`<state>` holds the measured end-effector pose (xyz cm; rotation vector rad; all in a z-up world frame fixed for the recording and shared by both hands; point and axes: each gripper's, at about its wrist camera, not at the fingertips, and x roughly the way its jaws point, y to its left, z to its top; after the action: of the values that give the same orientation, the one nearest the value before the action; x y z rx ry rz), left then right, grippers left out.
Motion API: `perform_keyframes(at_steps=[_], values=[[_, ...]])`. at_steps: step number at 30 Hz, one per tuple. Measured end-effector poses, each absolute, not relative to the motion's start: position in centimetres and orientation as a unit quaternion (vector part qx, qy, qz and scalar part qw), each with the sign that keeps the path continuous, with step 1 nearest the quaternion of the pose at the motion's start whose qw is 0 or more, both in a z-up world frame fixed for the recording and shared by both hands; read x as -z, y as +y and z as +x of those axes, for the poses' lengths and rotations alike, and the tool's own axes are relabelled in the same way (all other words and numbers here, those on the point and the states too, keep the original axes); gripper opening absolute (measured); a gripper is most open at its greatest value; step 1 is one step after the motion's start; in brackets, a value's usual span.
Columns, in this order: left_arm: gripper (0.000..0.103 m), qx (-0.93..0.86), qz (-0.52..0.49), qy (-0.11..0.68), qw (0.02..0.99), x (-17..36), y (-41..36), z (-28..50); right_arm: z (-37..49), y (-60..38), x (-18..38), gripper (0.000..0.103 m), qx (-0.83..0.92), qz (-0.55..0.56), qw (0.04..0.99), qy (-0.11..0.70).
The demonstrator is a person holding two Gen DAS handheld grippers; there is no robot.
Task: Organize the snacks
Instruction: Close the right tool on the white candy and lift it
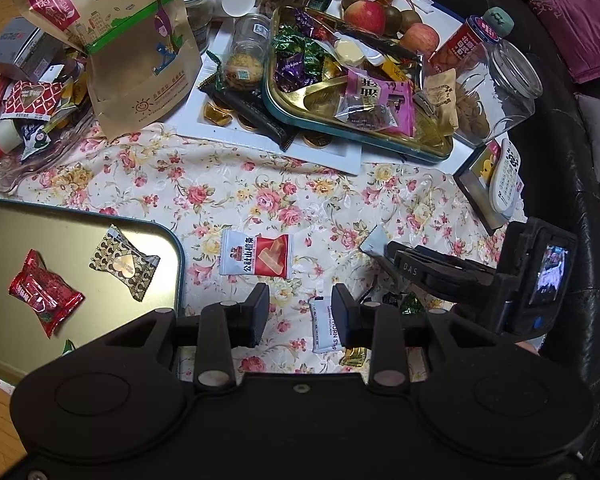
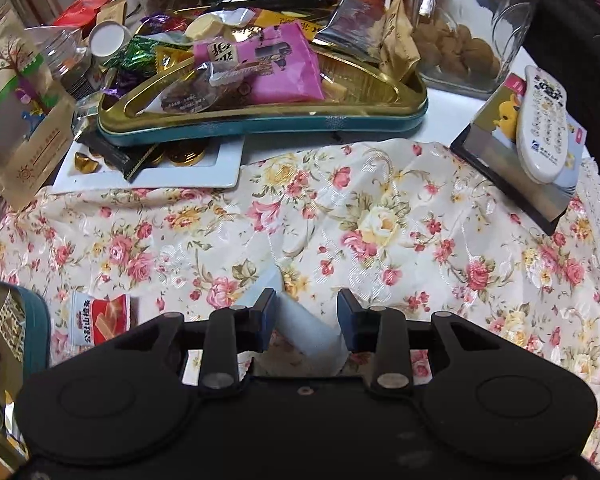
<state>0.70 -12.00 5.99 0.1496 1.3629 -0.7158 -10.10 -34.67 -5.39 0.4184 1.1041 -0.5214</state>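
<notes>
Nearest the camera, the left gripper (image 1: pixel 300 312) hangs over the flowered cloth on the counter (image 1: pixel 260 196), its fingers spread and empty, a white stick packet (image 1: pixel 323 326) lying just under the right-hand one. The right gripper (image 2: pixel 307 322) is clenched on a pale white wrapper (image 2: pixel 312 336); in the left wrist view that wrapper (image 1: pixel 374 245) sticks out from its fingertips. Taking the gold tin lid (image 1: pixel 4 248) as landmark: it holds two sorted sweets, a red candy (image 1: pixel 44 294) and a brown-and-cream patterned candy (image 1: pixel 125 266). Just beside the lid on the cloth lies a red-and-white hawthorn packet (image 1: pixel 256 254). Beyond the packet from the lid, small green and gold wrapped sweets (image 1: pixel 411 306) sit near the right gripper. Well behind the lid, a teal-rimmed gold tray (image 1: pixel 272 92) is heaped with mixed snacks, beside a kraft paper bag (image 1: pixel 136 52), apples (image 1: pixel 364 16) and a glass jar (image 1: pixel 500 80). Sorting looks barely begun: two pieces placed, several loose, the heap untouched.
</notes>
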Motion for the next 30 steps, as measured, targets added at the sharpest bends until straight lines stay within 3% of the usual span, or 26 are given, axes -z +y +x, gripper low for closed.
perform_keyframes(at_steps=[26,30], values=[[0.043,0.324,0.076,0.618,0.712,-5.7,-11.9,0.4,-8.7,-33.2,8.4,0.037,0.239,0.174,0.789,0.539],[0.043,0.323,0.079,0.617,0.713,-5.6,-12.1,0.3,-8.7,-32.9,8.5,0.028,0.243,0.159,0.791,0.538]])
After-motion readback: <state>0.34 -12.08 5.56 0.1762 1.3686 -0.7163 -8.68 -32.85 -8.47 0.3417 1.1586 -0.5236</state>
